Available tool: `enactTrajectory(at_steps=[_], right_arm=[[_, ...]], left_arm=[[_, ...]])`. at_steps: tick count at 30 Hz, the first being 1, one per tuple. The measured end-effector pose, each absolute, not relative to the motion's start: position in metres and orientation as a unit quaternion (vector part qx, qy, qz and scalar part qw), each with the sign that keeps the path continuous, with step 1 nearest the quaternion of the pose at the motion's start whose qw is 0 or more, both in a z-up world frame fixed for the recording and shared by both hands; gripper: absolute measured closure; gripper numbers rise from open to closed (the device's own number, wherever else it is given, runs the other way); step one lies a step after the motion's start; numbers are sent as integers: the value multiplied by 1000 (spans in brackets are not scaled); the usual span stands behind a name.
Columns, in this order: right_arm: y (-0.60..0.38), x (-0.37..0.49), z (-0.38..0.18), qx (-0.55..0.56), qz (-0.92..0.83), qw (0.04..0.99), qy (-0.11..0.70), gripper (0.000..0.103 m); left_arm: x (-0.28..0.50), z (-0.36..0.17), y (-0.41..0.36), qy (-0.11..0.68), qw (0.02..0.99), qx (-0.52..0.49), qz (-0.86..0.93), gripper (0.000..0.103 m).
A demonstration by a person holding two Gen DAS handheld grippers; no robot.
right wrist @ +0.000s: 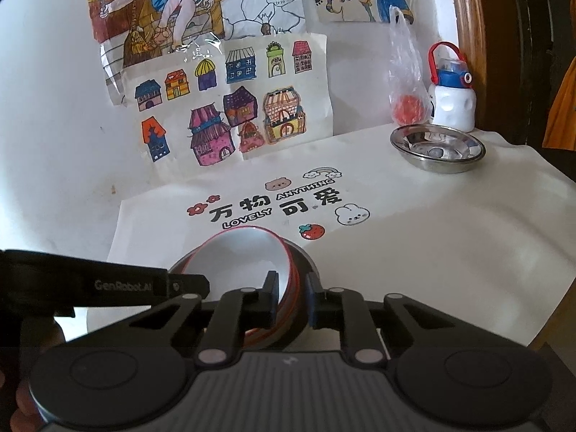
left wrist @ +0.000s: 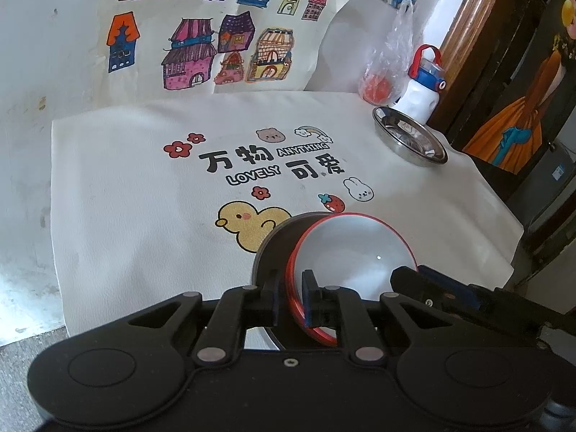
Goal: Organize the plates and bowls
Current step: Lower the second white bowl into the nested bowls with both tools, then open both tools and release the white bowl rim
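Left wrist view. Left claw (left wrist: 292, 297): jaws narrow, pinching the near rim of a red-rimmed bowl (left wrist: 354, 248), white inside. The bowl is tilted and sits on a dark plate (left wrist: 273, 248) at the near edge of the tabletop (left wrist: 118, 198), which is covered by a white cloth printed with cartoon figures. Right claw (left wrist: 414, 277): enters from the right, its tip at the bowl's right rim. Steel dish (left wrist: 410, 136): far right of the tabletop, well apart from the bowl. Behind the dish: a plastic bag (left wrist: 388, 68) and a white bottle (left wrist: 421, 97) with a blue and red lid.

Right wrist view. Right claw (right wrist: 292, 297): jaws narrow, clamped on the bowl's (right wrist: 241, 255) near rim. Left claw (right wrist: 187, 282): enters from the left, at the bowl's left rim. Plate (right wrist: 306, 259): under the bowl. Steel dish (right wrist: 437, 147): far right, bottle (right wrist: 451, 100) behind it.
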State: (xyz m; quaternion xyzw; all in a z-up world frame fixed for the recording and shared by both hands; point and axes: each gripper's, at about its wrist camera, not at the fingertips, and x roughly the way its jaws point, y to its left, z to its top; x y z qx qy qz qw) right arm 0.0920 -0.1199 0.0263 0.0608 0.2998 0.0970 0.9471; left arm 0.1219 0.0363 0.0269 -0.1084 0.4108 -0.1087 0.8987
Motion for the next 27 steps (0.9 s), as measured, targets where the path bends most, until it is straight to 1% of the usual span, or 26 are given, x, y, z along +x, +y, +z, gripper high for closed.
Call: enactTrajectory(at_steps=[4, 8, 10, 12, 14, 16, 18, 19, 20, 21, 22, 23, 24, 25, 27], right_arm=[[-121, 90, 28, 66, 97, 948, 295, 86], [-125, 86, 31, 73, 96, 951, 286, 82], [-126, 85, 32, 76, 95, 952, 283, 78], [-126, 83, 34, 79, 94, 953, 278, 69], [-127, 81, 35, 81, 94, 954, 273, 66], [-129, 78, 37, 84, 94, 955, 267, 57], [-131, 74, 39, 87, 95, 957, 260, 44], [-132, 72, 40, 89, 94, 958, 257, 42], [-133, 70, 41, 91, 93, 958, 254, 36], [-135, 68, 42, 93, 92, 959, 250, 31], [-136, 67, 43, 95, 91, 960, 247, 28], [-137, 65, 44, 96, 90, 961, 244, 23], [-138, 63, 45, 98, 89, 962, 240, 18], [-139, 60, 46, 99, 87, 963, 236, 16], [-140, 55, 48, 100, 84, 965, 229, 9]], left_arm=[[120, 27, 37, 409, 899, -112, -108, 87], [120, 28, 39, 406, 900, -117, -108, 87], [118, 29, 40, 403, 901, -118, -107, 87], [117, 31, 41, 399, 903, -120, -106, 87], [116, 33, 42, 394, 904, -124, -107, 86], [113, 35, 43, 388, 906, -127, -108, 81], [111, 37, 44, 381, 909, -129, -111, 75], [109, 38, 44, 377, 910, -130, -113, 73], [108, 39, 44, 374, 911, -132, -115, 69], [106, 40, 45, 370, 912, -133, -116, 59], [104, 42, 45, 364, 915, -133, -113, 54], [103, 43, 46, 358, 918, -132, -110, 46], [101, 44, 47, 351, 921, -132, -108, 42], [98, 45, 49, 345, 923, -133, -107, 40], [94, 47, 53, 336, 926, -139, -103, 30]])
